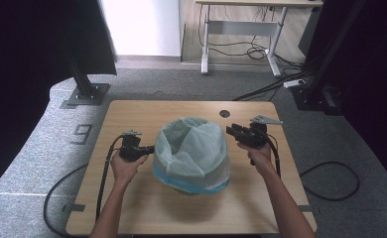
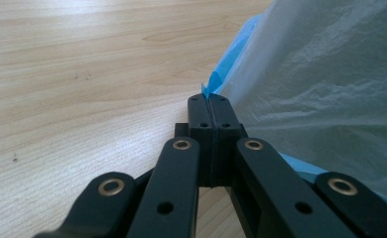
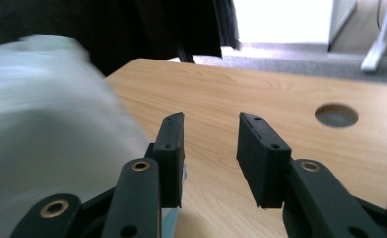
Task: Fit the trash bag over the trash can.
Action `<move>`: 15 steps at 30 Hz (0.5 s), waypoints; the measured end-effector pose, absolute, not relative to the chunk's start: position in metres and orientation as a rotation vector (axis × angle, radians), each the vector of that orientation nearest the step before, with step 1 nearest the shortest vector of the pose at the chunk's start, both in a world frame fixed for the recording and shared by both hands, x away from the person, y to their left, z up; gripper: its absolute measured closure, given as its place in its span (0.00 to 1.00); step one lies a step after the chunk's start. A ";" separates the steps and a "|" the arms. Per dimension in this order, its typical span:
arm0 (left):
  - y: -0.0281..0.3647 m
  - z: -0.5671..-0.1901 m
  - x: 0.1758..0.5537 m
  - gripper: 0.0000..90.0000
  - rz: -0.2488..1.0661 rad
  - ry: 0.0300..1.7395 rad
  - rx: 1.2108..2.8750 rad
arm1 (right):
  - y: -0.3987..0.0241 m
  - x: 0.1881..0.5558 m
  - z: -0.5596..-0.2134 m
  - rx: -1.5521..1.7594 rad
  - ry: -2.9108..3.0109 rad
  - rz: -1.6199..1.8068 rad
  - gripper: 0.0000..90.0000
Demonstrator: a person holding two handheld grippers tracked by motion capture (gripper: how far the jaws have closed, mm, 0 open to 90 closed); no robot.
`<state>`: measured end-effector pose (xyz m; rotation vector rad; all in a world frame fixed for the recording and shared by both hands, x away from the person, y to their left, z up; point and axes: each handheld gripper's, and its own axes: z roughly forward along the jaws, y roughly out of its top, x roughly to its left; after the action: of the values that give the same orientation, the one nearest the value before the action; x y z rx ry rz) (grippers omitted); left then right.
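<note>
Bin (image 1: 191,181) with bag (image 1: 194,144) flanked by grippers.
Left gripper (image 2: 212,106) clamped on the bag's blue edge (image 2: 216,82); right gripper (image 3: 210,148) held part open, nothing gripped.

High view: we see even, soft light on the counter (image 1: 147,208) and blown-out white at the far doorway. Dark drapes frame both sides. Right gripper view: the bin liner (image 3: 37,124) is smeared with motion blur.
</note>
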<state>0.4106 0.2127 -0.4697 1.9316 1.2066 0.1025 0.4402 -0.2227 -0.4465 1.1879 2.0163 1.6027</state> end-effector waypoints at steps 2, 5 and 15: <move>0.214 -0.473 0.410 1.00 0.101 1.209 1.930 | -0.225 0.434 -0.444 1.163 2.023 1.605 0.67; 0.213 -0.476 0.408 1.00 0.096 1.211 1.937 | -0.231 0.419 -0.442 1.112 2.064 1.581 0.66; 0.214 -0.479 0.408 1.00 0.089 1.219 1.942 | -0.244 0.352 -0.449 0.892 2.122 1.744 0.54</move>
<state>0.4077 0.2141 -0.4794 1.9420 1.2195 0.0890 0.3524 -0.2444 -0.4489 0.8918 2.1222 1.7435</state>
